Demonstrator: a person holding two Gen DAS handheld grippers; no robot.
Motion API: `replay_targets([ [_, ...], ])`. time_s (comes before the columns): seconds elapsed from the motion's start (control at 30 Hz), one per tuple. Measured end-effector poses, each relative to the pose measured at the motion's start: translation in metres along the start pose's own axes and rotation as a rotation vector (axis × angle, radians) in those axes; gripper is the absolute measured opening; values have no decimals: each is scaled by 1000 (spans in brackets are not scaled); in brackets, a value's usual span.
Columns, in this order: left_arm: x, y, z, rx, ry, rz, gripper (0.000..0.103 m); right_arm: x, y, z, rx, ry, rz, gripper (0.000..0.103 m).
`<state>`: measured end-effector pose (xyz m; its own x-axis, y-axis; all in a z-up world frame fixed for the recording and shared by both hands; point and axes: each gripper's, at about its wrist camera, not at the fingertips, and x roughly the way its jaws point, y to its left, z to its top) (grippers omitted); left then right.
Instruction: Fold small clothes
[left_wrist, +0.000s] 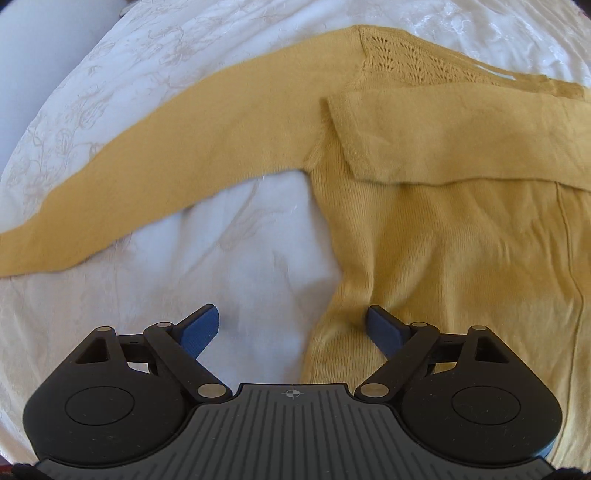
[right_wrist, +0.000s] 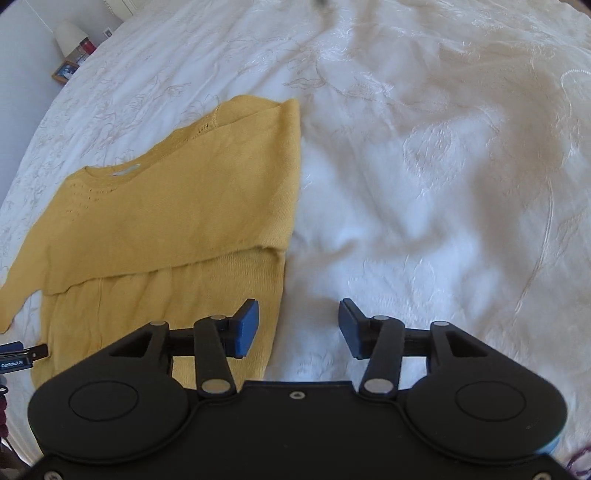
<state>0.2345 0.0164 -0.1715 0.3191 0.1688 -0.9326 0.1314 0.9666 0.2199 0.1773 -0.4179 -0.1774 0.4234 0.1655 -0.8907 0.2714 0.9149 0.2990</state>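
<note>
One sleeve's already folded across the yellow sweater (left_wrist: 461, 229) on the bed (left_wrist: 229, 236); the other sleeve (left_wrist: 155, 162) stretches ahead and off to the left of the left gripper (left_wrist: 293, 328), so that one's nearer. Right gripper (right_wrist: 298, 328) sits at the sweater's opposite edge, and both grippers are spread apart, holding nothing.

The mustard sweater (left_wrist: 424, 229) runs off the right edge of the left wrist view, and its outstretched sleeve (left_wrist: 155, 166) is cut at the left edge, so the cuff is unseen. The folded-over sleeve (left_wrist: 461, 136) hides the chest beneath it. In the right wrist view the sweater's near hem disappears behind the right gripper (right_wrist: 298, 328). Far left there, a lamp (right_wrist: 70, 37) and a framed picture (right_wrist: 65, 72) are too small to make out. A dark blur (right_wrist: 323, 3) sits at the top edge.
</note>
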Motion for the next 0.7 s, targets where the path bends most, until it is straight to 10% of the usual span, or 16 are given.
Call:
replay_targets([
  [0.6,4,4,-52,-86,71,-48,89,-9,6,-77,6,130,136,55],
  [0.67,8,7,-47,-88,70,-45,88,-7,12,-77,-13,153,181,11],
  [0.7,8,4,-52,-88,70,-44,88,-8,16,-78,-42,154,183,11],
])
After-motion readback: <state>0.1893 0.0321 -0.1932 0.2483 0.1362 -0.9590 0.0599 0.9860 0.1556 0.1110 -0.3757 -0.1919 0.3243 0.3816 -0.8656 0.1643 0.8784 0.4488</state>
